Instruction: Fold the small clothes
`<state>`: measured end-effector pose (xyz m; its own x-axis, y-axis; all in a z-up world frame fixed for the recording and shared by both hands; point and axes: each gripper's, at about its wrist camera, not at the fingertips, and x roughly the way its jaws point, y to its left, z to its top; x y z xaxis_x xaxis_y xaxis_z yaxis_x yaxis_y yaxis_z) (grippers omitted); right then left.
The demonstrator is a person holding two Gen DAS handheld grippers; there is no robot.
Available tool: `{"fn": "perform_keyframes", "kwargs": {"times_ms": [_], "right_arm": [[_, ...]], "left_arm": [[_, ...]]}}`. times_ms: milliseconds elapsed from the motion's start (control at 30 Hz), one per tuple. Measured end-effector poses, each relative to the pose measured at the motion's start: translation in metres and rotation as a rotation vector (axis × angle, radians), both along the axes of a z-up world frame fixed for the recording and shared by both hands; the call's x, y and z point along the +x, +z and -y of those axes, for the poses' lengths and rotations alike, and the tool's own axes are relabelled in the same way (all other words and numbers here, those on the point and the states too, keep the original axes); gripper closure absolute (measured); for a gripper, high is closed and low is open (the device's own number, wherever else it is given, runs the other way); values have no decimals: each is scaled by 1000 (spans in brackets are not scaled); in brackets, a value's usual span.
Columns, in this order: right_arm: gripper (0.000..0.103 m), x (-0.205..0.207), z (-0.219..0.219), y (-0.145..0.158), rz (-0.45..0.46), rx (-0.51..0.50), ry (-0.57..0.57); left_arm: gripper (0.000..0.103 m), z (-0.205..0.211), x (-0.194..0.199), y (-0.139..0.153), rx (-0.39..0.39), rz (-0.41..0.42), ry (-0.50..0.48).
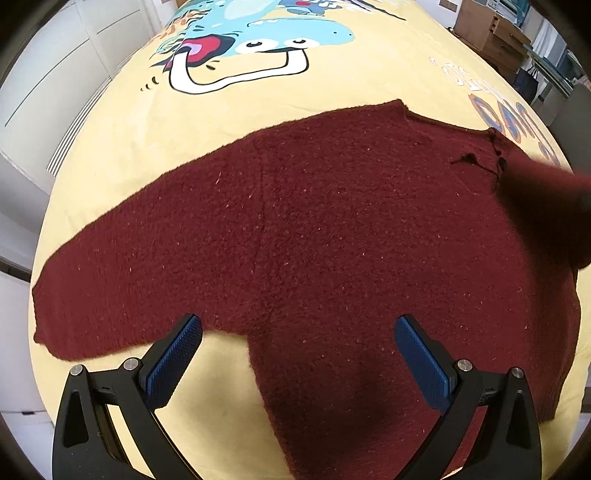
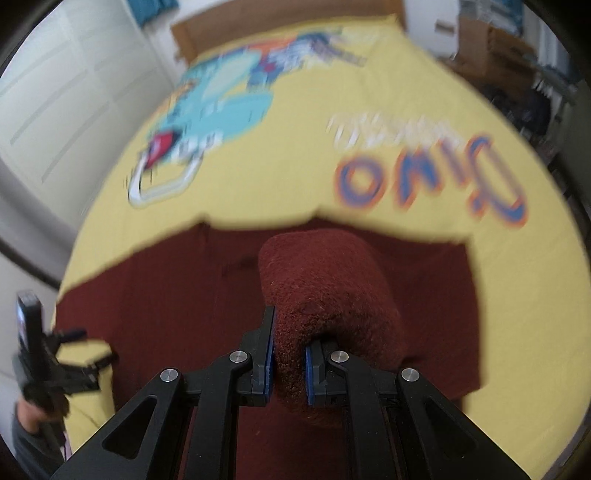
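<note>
A dark red knit sweater (image 1: 314, 221) lies flat on a yellow cartoon-print sheet (image 1: 258, 110), its left sleeve (image 1: 122, 280) stretched out to the left. My left gripper (image 1: 298, 332) is open and empty, hovering over the sweater's lower body near the armpit. My right gripper (image 2: 289, 354) is shut on the sweater's right sleeve (image 2: 325, 280), lifted and bent over the sweater body (image 2: 166, 295). That raised sleeve shows blurred at the right edge of the left wrist view (image 1: 546, 206). The left gripper also shows at the left of the right wrist view (image 2: 70, 365).
The sheet (image 2: 406, 92) covers a bed with a blue dinosaur print (image 1: 258, 37) and lettering (image 2: 424, 177). White cabinet doors (image 1: 55, 74) stand to the left. Cardboard boxes and wooden furniture (image 1: 491, 33) stand beyond the bed's far right side.
</note>
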<state>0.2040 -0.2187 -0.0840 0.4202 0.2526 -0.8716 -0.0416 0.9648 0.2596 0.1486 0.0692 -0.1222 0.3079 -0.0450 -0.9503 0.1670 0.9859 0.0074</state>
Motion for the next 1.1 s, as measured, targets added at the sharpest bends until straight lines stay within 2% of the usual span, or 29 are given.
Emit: {"fn": "perform_keyframes", "kwargs": {"times_ms": [100, 233, 333, 367, 400, 433, 667, 867, 967, 1100], "right_arm": [[90, -11, -17, -35, -72, -25, 29], [87, -21, -26, -63, -143, -27, 48], [77, -22, -30, -75, -181, -49, 57], [58, -22, -30, -76, -187, -55, 52], [30, -22, -28, -78, -196, -61, 44], [20, -22, -26, -79, -197, -59, 38], [19, -47, 22, -64, -173, -21, 1], [19, -77, 70, -59, -159, -37, -86], [19, -87, 87, -66, -170, -27, -113], [19, -97, 104, -78, -192, -4, -150]], "left_arm": [[1, -2, -3, 2, -20, 2, 11], [1, 3, -5, 4, 0, 6, -8], [1, 9, -6, 5, 4, 5, -17], [1, 10, -7, 6, 3, 4, -19], [1, 12, -7, 6, 2, 4, -20], [1, 14, -8, 8, 5, 4, -22], [1, 45, -8, 19, 60, 23, -89], [1, 112, -10, 27, 24, 26, -198], [1, 162, -14, 31, 35, 42, -310], [1, 224, -24, 34, 73, 104, -481]]}}
